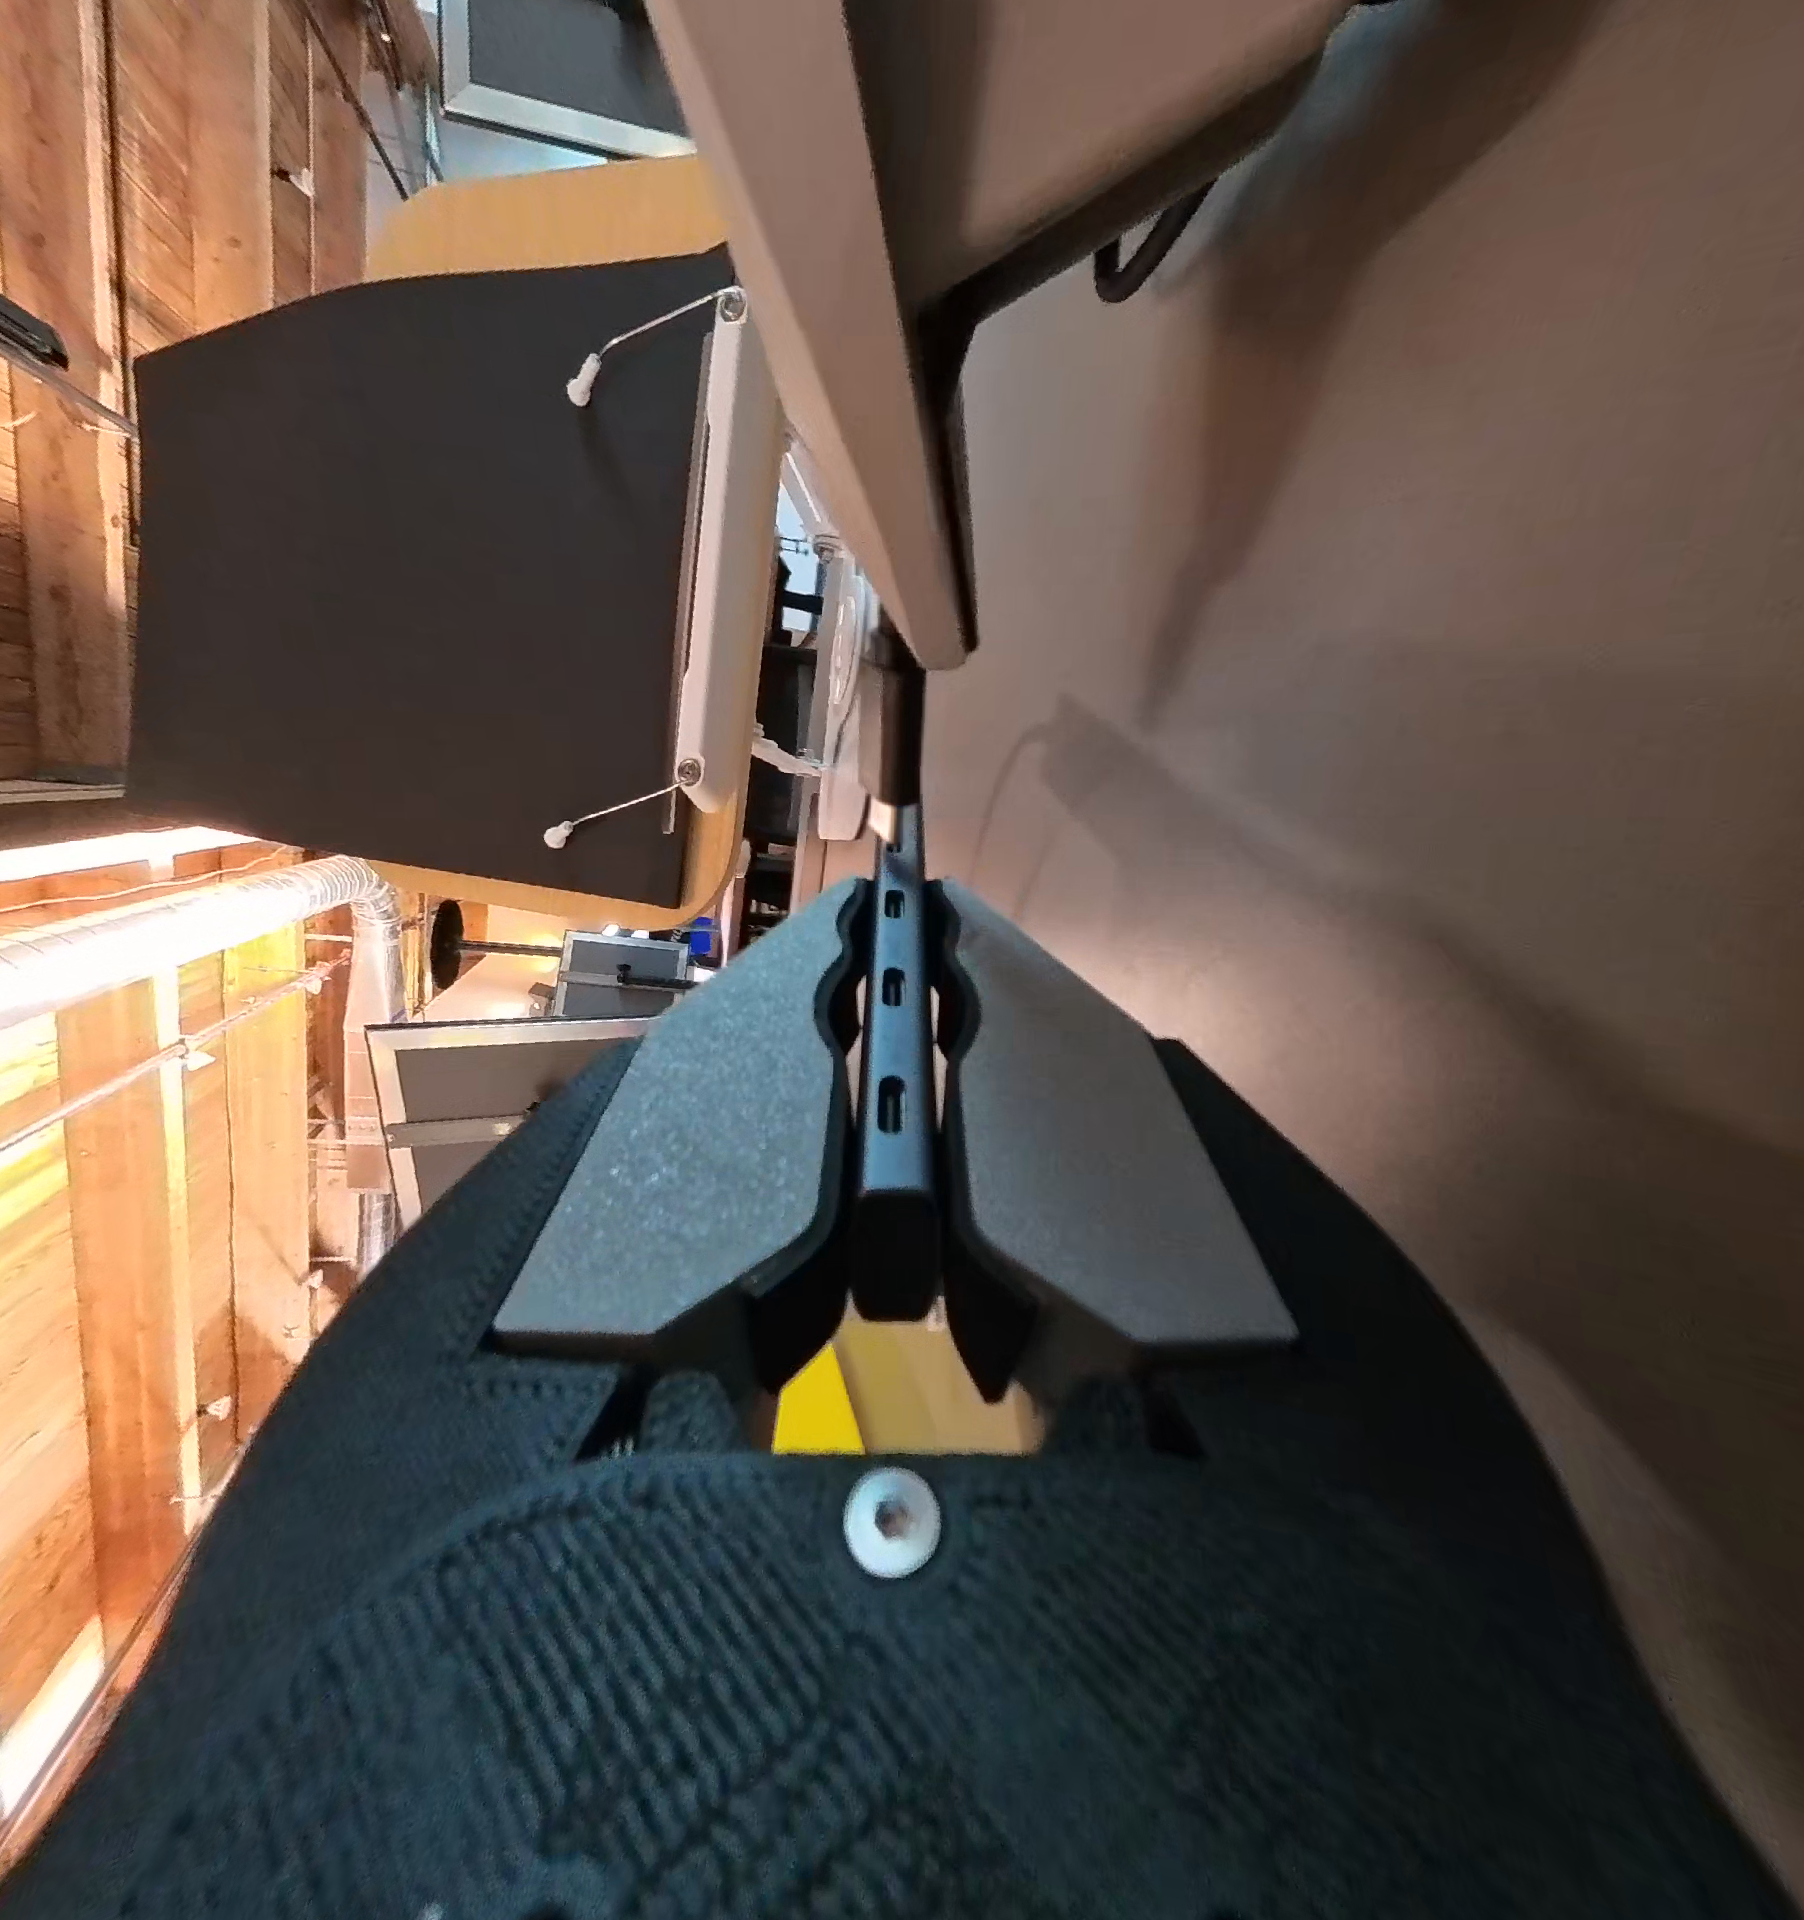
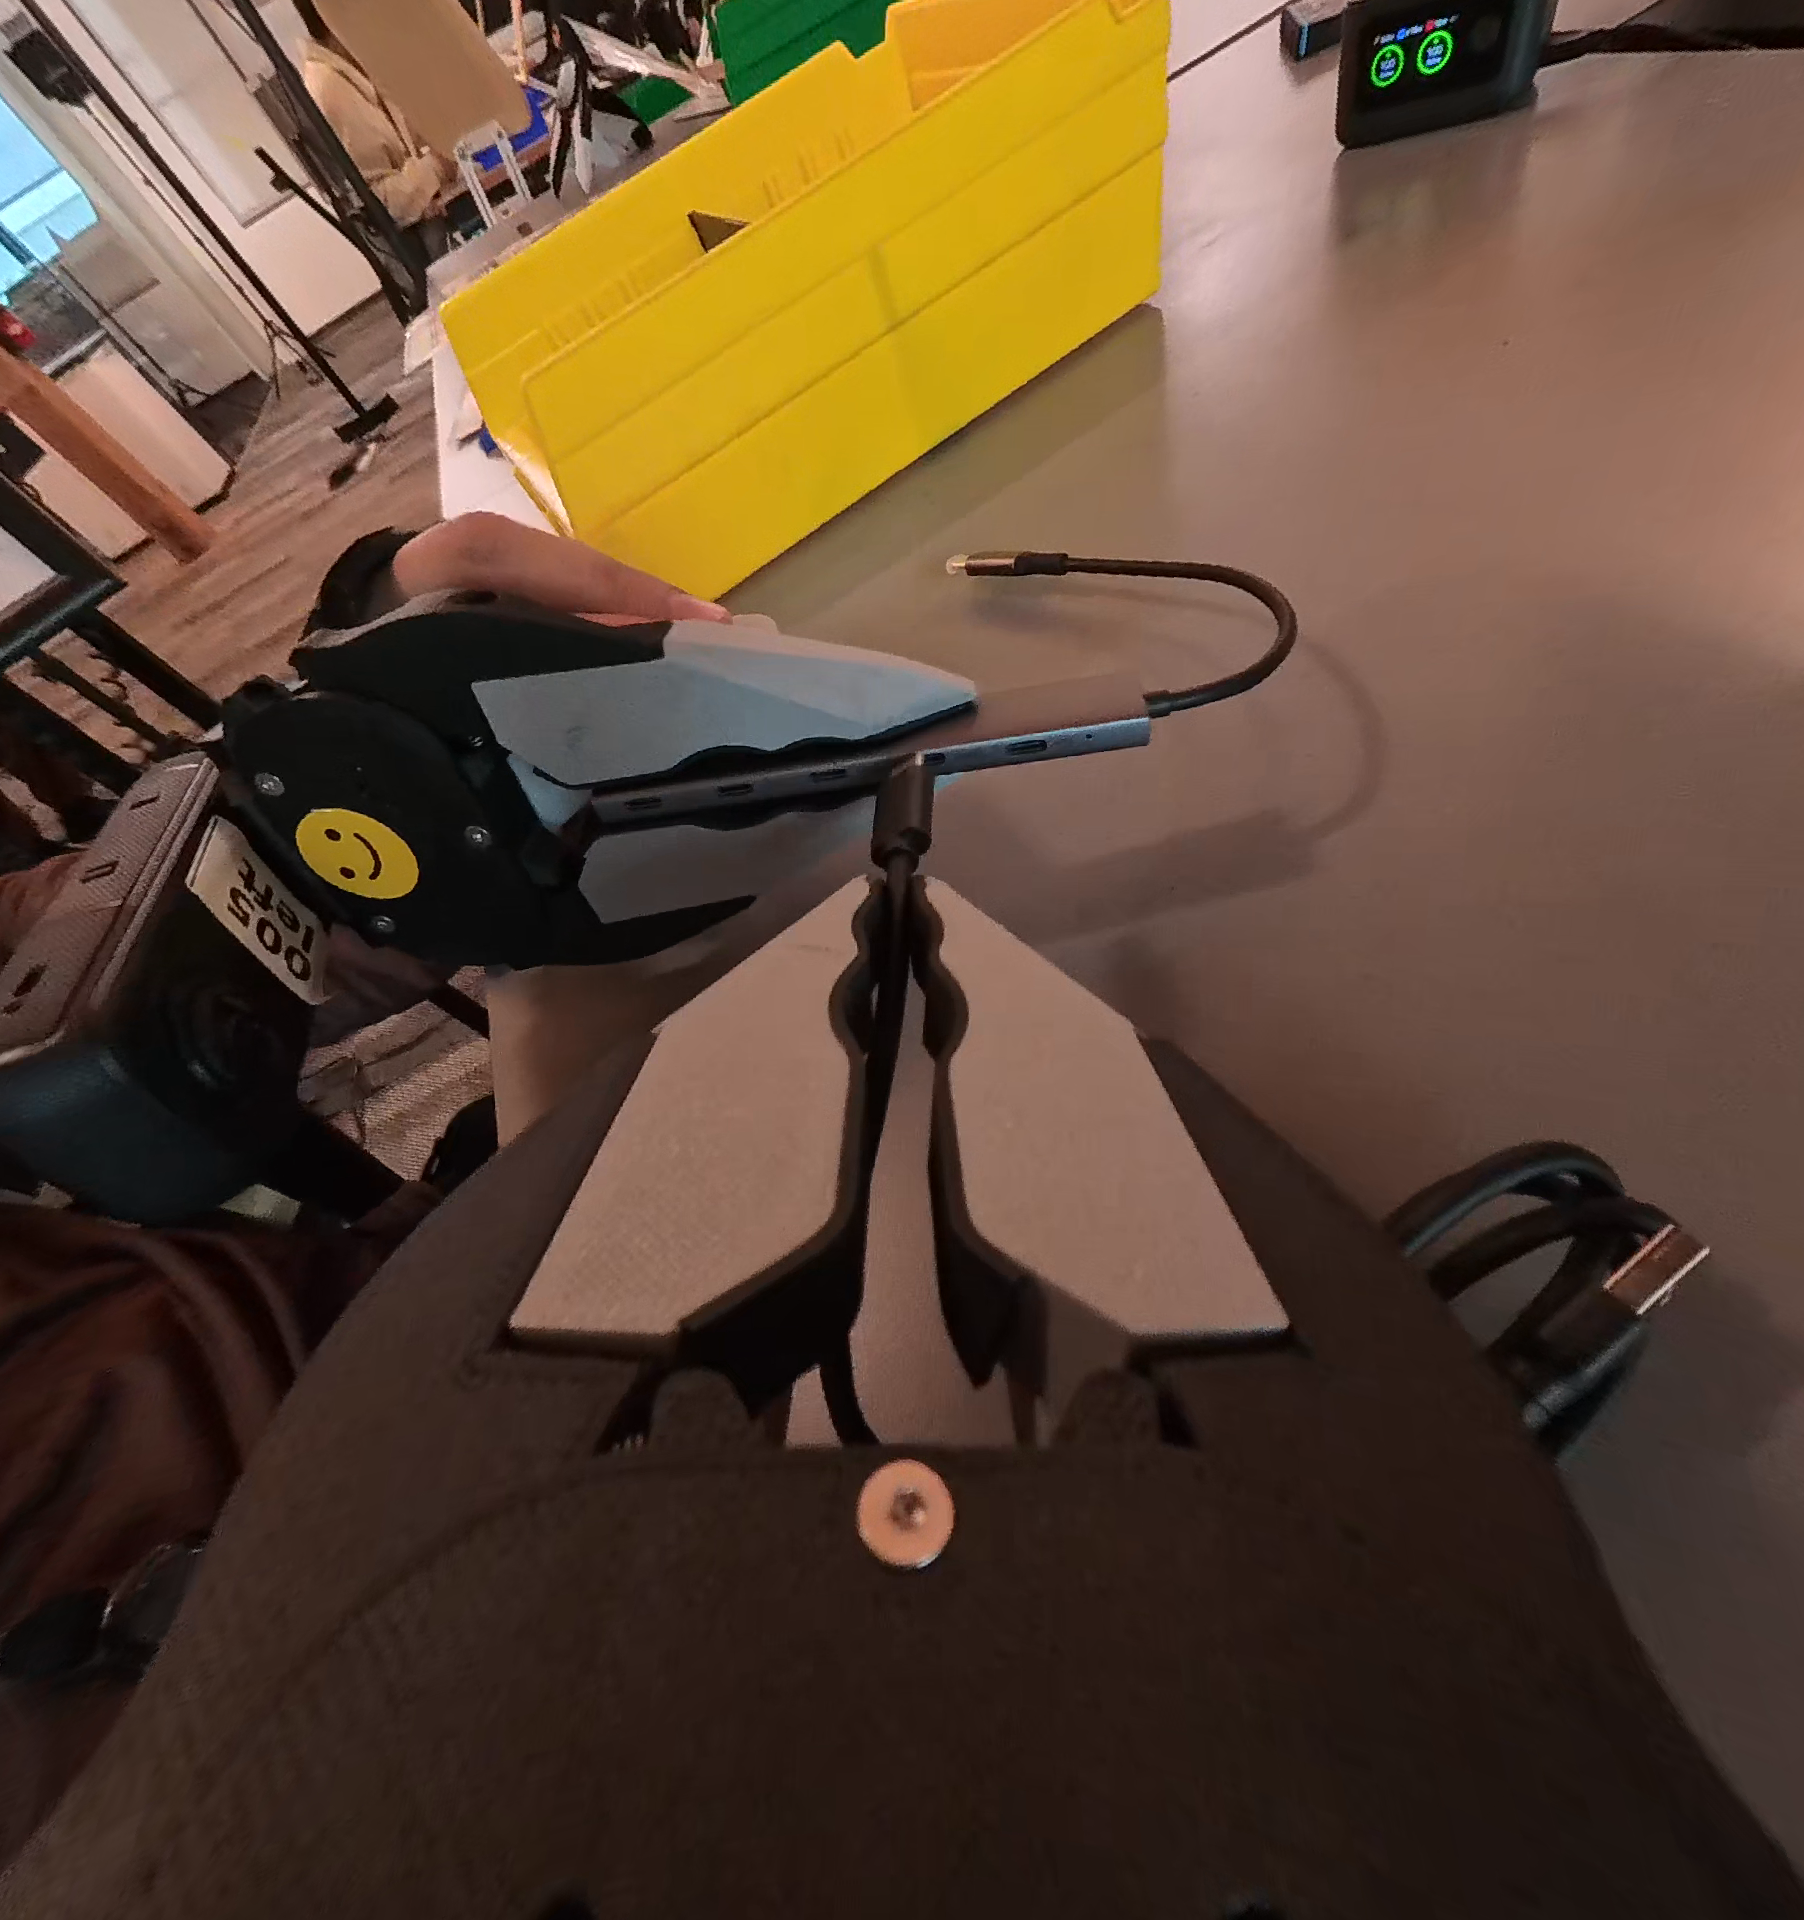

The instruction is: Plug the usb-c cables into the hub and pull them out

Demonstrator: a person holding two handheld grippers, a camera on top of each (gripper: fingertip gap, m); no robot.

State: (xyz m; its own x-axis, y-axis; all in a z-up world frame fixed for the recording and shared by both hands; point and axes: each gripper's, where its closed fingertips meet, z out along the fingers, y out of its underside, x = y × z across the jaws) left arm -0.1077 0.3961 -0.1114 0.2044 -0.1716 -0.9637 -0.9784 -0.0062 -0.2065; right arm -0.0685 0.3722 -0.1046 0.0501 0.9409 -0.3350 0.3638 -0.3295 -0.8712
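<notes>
Left gripper (image 2: pixel 773 753) is clamped flat across the hub (image 2: pixel 1043 717), holding it in the air just above the table (image 2: pixel 1500 520). Right gripper (image 2: pixel 893 904) has its tips pressed together on a black cable (image 2: pixel 882 997), pinching it just behind the plug (image 2: pixel 903 805), and that plug sits at a port on the hub's near edge. It looks seated, though I can't tell how deep.

Here's the danger: the right grip is on the cord, not the plug body. Push or pull off-axis and the plug could cock in the port, or the cord could slip through the tips. The hub is clamped at one end only, so a hard tug could lever it in the left grip.

Count: one hub, with its one short pigtail (image 2: pixel 1230 623) curling free. Two cables: the pinched one and a coil (image 2: pixel 1563 1288) lying at right. Four open ports show in the left view (image 1: pixel 891 987), one plug (image 1: pixel 903 758) beyond them. One yellow bin (image 2: pixel 825 343), one small screen device (image 2: pixel 1438 73).
</notes>
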